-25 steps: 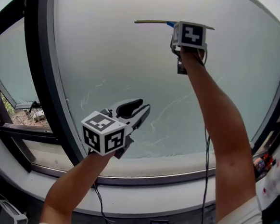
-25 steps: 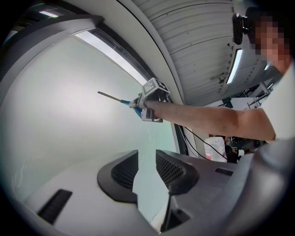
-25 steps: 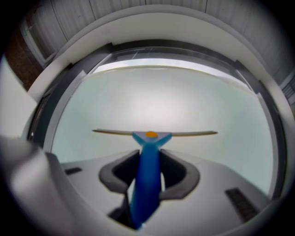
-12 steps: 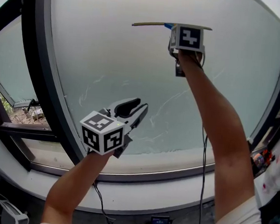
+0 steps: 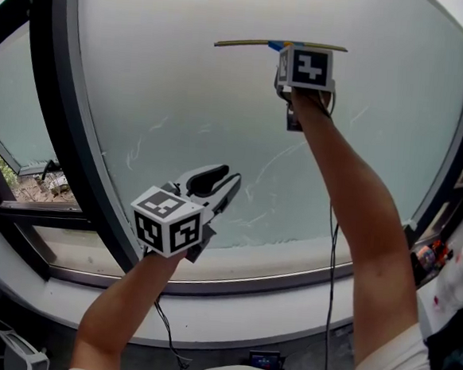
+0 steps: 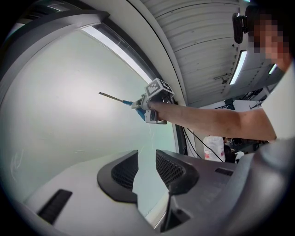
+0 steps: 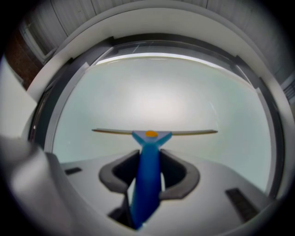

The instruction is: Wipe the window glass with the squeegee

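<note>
The squeegee [image 5: 251, 43] has a blue handle [image 7: 147, 175] and a thin, level blade [image 7: 184, 132] that lies against the frosted window glass [image 5: 182, 96], high up. My right gripper [image 5: 293, 61] is shut on the handle, which runs out between its jaws toward the pane. My left gripper [image 5: 220, 183] hangs lower and to the left, pointing at the glass. It is open, and only glass shows between its pads [image 6: 124, 170]. From the left gripper view, the right gripper [image 6: 138, 105] and the squeegee [image 6: 113, 97] appear up ahead.
Wet streaks [image 5: 272, 175] mark the lower part of the pane. A dark window frame [image 5: 68, 127] curves round it, above a pale sill [image 5: 230, 300]. A side window [image 5: 24, 180] stands open at the left. A cable [image 5: 334, 252] hangs under the right arm. Small items [image 5: 429, 256] lie at the right.
The right gripper has drawn the squeegee a little lower down the glass. The left gripper has sunk slightly and stays open.
</note>
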{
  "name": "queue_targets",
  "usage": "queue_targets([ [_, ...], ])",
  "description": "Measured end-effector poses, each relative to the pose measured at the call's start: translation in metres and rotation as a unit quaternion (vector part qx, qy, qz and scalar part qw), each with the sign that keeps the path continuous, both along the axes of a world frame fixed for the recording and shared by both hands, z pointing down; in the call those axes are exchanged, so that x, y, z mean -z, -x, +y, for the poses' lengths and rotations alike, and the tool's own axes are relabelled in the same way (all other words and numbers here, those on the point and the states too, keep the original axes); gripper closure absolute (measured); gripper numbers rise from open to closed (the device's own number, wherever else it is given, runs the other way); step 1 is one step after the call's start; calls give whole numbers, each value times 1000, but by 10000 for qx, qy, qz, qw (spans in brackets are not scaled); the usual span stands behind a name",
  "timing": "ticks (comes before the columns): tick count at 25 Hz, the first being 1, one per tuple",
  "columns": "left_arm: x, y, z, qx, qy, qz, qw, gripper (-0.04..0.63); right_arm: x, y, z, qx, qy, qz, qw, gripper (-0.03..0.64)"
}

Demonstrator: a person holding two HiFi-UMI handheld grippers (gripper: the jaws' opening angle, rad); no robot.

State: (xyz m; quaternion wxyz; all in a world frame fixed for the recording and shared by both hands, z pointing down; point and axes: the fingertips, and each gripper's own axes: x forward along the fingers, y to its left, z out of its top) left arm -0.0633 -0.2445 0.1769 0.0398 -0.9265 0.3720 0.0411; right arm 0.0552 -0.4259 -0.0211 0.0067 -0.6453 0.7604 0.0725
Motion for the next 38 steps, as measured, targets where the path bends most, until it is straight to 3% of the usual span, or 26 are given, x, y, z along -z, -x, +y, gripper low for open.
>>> queue_targets([
  [38, -66, 8, -15, 74, 629, 27, 9980, 456, -92, 5, 2, -37, 382, 29, 9993, 471],
])
